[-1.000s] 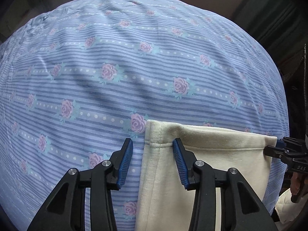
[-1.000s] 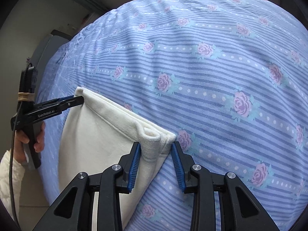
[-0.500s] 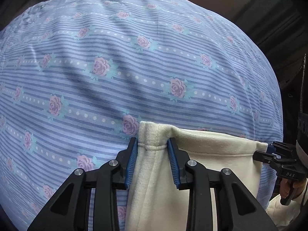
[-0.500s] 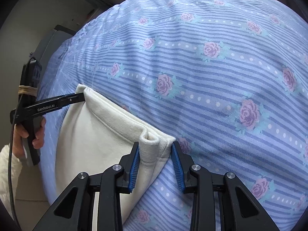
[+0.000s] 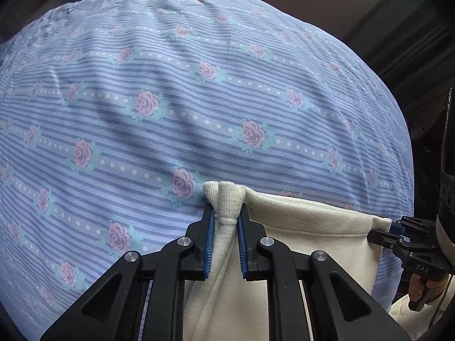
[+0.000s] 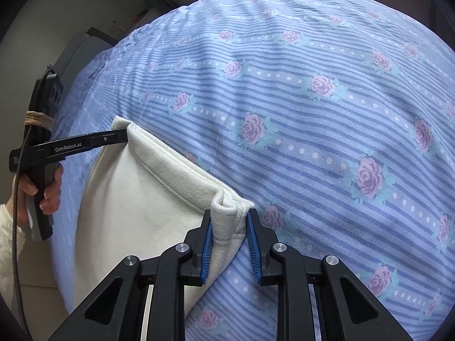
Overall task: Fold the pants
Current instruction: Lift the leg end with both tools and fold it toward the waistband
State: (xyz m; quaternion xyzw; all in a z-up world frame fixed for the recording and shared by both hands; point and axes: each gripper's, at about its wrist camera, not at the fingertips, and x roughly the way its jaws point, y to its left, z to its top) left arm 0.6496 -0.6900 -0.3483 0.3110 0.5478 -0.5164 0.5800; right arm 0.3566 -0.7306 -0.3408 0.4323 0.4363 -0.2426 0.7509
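Cream pants (image 5: 301, 244) lie on a bed with a blue striped rose-print sheet (image 5: 170, 99). My left gripper (image 5: 225, 216) is shut on the pants' left hem corner, bunching the cloth between its blue pads. My right gripper (image 6: 229, 221) holds the pants (image 6: 136, 199) at the right corner, its jaws close around a fold of cloth. Each gripper shows in the other's view, the right one (image 5: 389, 230) and the left one (image 6: 119, 137), at the far corner of the same edge.
The sheet (image 6: 312, 113) stretches ahead of both grippers. The bed's right edge drops to a dark area (image 5: 421, 56). A grey wall and a dark panel (image 6: 76, 51) stand past the bed's left side.
My left gripper went from open around the corner to shut on it, bunching the cloth. My right gripper kept its hold. Both views rose a little over the bed.
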